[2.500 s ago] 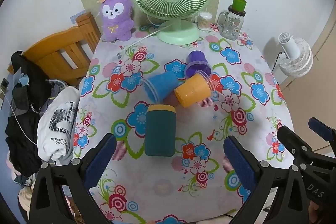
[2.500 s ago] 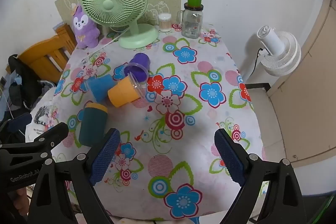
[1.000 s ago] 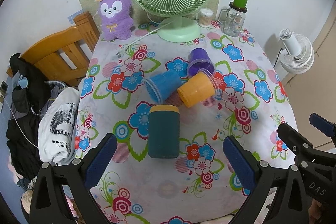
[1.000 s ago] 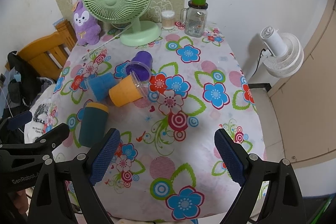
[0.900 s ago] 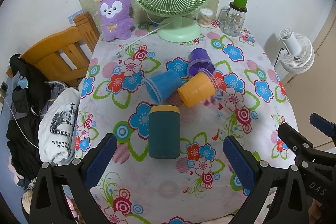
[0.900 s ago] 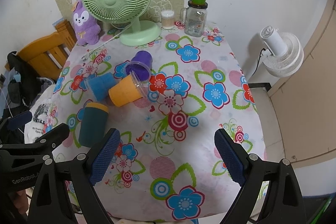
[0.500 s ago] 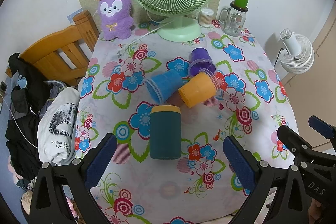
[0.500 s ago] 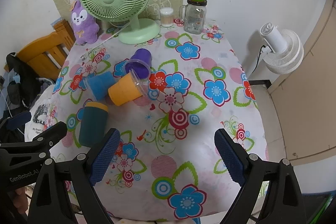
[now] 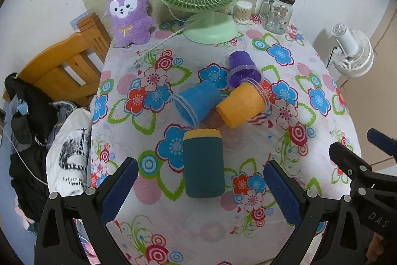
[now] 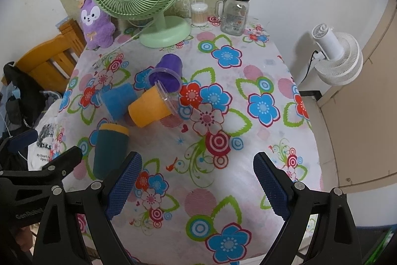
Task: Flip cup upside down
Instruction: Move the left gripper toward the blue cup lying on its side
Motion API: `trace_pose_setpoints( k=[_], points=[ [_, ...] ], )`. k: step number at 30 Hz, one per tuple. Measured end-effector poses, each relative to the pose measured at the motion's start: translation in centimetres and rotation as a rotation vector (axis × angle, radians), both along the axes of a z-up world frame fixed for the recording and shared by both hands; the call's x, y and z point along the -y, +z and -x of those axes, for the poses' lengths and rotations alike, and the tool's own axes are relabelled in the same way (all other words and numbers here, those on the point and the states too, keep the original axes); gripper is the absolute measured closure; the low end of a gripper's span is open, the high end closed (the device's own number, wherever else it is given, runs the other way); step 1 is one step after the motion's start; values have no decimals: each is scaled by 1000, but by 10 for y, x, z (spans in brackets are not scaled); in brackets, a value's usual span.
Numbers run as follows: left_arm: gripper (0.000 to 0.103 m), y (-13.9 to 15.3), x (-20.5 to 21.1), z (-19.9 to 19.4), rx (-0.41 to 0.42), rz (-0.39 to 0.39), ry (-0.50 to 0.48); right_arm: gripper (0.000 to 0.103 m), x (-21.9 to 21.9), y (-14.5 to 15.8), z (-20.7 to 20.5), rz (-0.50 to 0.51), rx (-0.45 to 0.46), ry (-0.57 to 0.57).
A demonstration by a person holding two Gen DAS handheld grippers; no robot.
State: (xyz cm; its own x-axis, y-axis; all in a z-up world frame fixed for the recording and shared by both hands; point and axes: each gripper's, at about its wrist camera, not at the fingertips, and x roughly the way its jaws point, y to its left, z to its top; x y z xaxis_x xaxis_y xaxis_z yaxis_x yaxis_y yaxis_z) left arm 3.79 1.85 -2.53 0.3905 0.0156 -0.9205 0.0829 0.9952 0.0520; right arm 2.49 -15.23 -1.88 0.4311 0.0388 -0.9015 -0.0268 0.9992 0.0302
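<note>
1. Nothing on the table [image 9: 322,116] has shifted; my view has crept slightly closer.
2. Teal cup [image 9: 203,163] stands between my left claw's [image 9: 201,188] wide-open fingers.
3. Right claw [image 10: 198,185] gapes, empty.
4. Risk: closing carelessly tips it into the blue cup [image 9: 196,103].

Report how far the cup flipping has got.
Done: nothing visibly flipped yet. The blue cup, orange cup and purple cup lie on their sides; the teal cup stands. In hand: nothing; left gripper and right gripper are open, empty.
</note>
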Motion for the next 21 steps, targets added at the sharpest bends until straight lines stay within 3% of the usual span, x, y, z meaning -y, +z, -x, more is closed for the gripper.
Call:
trace_pose_setpoints(
  k=[21],
  points=[
    [1, -51, -17, -85, -75, -65, -150, 10, -34, -43, -75, 5, -71, 9]
  ],
)
